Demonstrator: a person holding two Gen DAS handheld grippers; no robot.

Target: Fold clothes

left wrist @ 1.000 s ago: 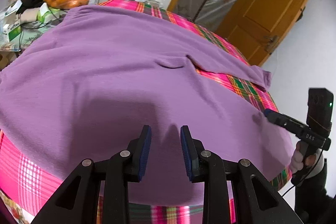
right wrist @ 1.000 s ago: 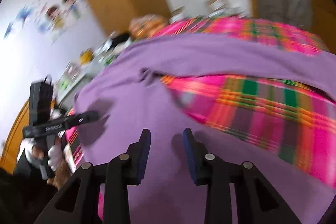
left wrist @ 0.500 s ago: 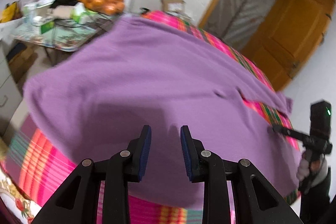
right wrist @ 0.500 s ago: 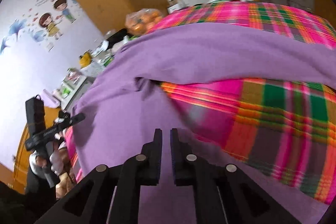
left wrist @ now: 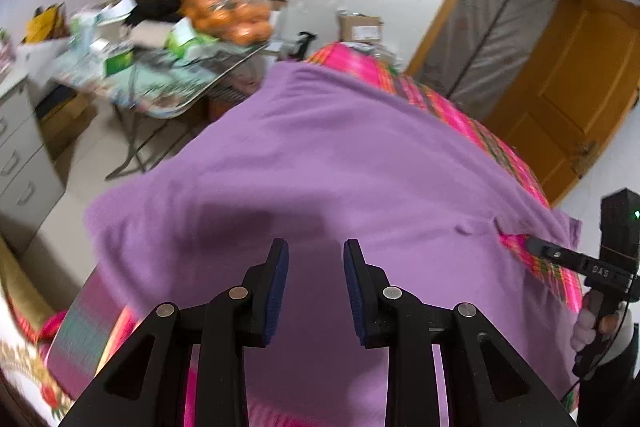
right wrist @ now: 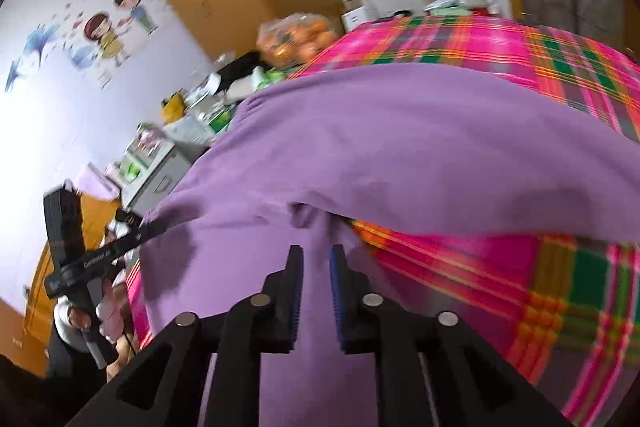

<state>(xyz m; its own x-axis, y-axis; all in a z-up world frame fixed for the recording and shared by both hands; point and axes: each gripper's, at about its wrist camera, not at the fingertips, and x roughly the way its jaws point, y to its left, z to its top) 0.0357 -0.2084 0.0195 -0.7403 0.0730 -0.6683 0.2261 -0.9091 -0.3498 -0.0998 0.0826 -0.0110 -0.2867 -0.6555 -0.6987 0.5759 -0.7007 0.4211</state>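
Note:
A purple garment (left wrist: 340, 163) lies spread over a bed with a pink plaid cover (right wrist: 500, 43). One sleeve (right wrist: 440, 131) stretches across the plaid. My left gripper (left wrist: 316, 267) hovers open over the garment's near part, with nothing between its fingers. At the underarm, where a small pucker (right wrist: 302, 215) shows, my right gripper (right wrist: 316, 267) has its pads drawn close together with purple fabric in the narrow gap. The left wrist view shows the right gripper (left wrist: 560, 257) at the far right, held by a hand. The right wrist view shows the left gripper (right wrist: 120, 247) at the left edge.
A cluttered folding table (left wrist: 168, 75) with a bag of oranges (left wrist: 228, 15) stands beyond the bed's left side. Grey drawers (left wrist: 20, 163) are at the far left. A wooden door (left wrist: 568, 95) stands open at the back right. Bare plaid (right wrist: 520, 287) lies right of my right gripper.
The right gripper went from wide open to nearly closed at the underarm, its gap now slightly wider than half a second ago. The left gripper swung left, staying open.

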